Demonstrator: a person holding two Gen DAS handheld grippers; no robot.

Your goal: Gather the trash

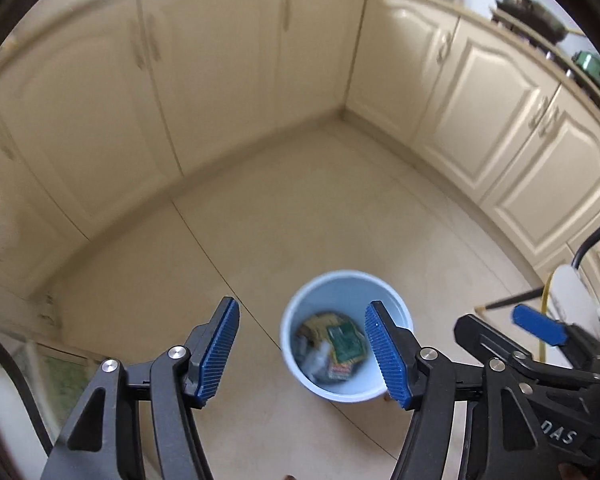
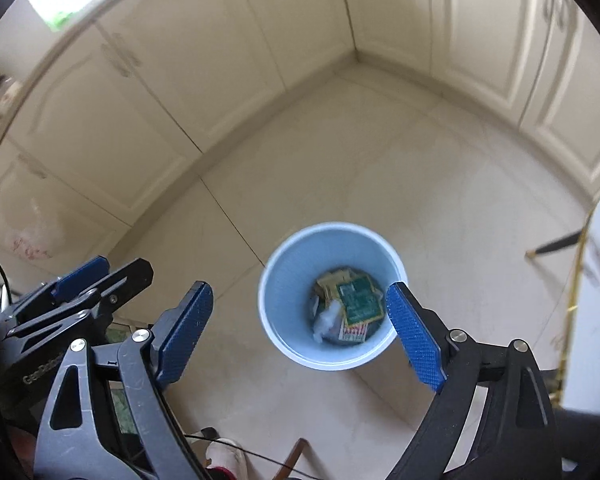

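1. Left gripper (image 1: 302, 354) spread wide, empty, above the light blue bin (image 1: 296, 312).
2. Right gripper (image 2: 300, 334) likewise agape, empty.
3. Trash (image 2: 350, 304) at the bin's bottom, below both.

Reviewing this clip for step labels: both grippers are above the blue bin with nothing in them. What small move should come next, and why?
Probably lift both away from the bin and turn to look for more trash. The left gripper and right gripper are open and empty, wrappers and crumpled paper already lie inside, and the floor around it shows no loose litter.
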